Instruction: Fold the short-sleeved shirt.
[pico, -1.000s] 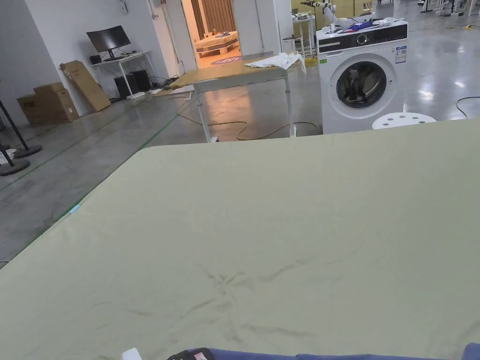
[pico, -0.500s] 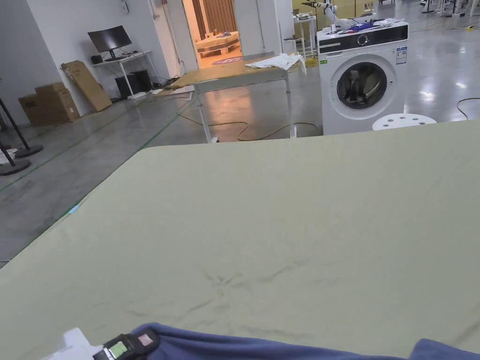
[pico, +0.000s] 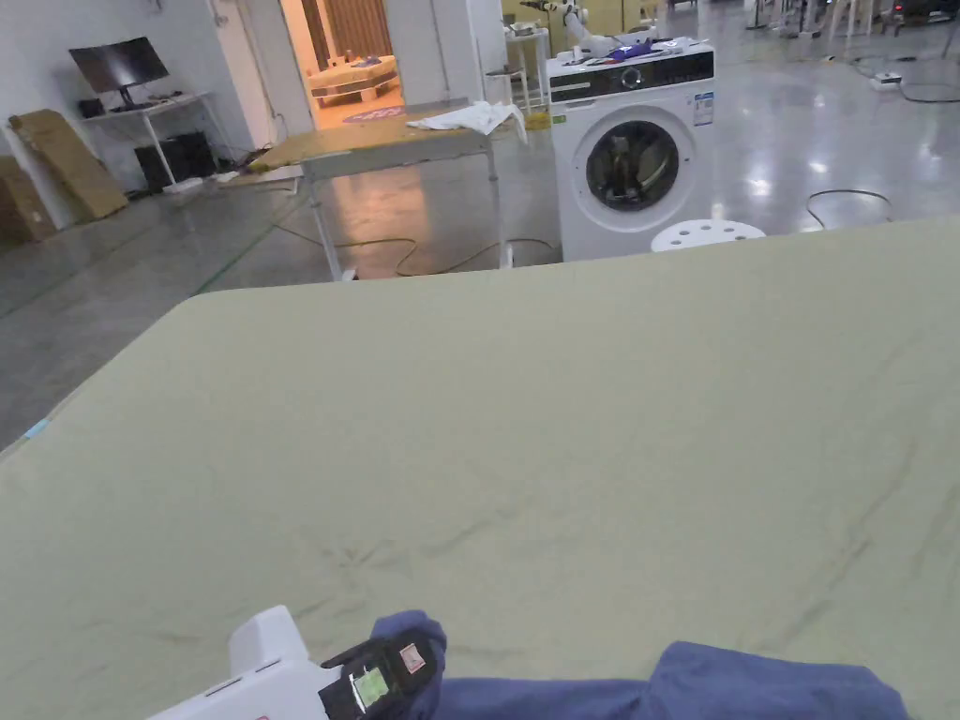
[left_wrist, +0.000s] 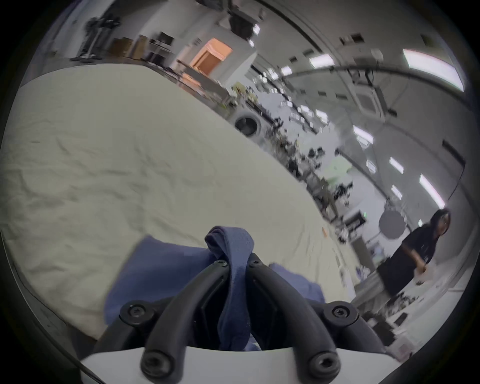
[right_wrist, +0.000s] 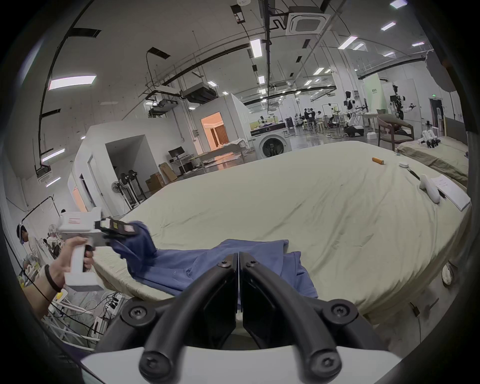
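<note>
A blue short-sleeved shirt (right_wrist: 233, 262) lies bunched at the near edge of a wide bed (pico: 562, 422) covered with a pale green sheet; in the head view it appears as a low blue heap along the bottom margin (pico: 712, 684). The left gripper (left_wrist: 237, 262) grasps a bunched fold of the shirt: in the left gripper view both black jaws press on a twisted strip of blue fabric that rises between them and loops over their tips. In the right gripper view the same left gripper (right_wrist: 117, 230), held by the person's left hand (right_wrist: 70, 256), lifts a corner of the shirt above the near left edge of the bed, the cloth draping down from it to the sheet. The right gripper (right_wrist: 238, 257) is clenched, its jaws meeting tip to tip, with the shirt lying just beyond them; whether any fabric is caught between them cannot be told. At the far right of the bed lie an orange cylinder (right_wrist: 378, 160), a white handheld device (right_wrist: 431, 191) and a sheet of paper (right_wrist: 452, 192). Beyond the far edge stand a white washing machine (pico: 630, 150), a white stool (pico: 708, 234) and a table carrying a white cloth (pico: 469, 117). A person in dark clothing (left_wrist: 413, 257) stands at the right of the left gripper view.
</note>
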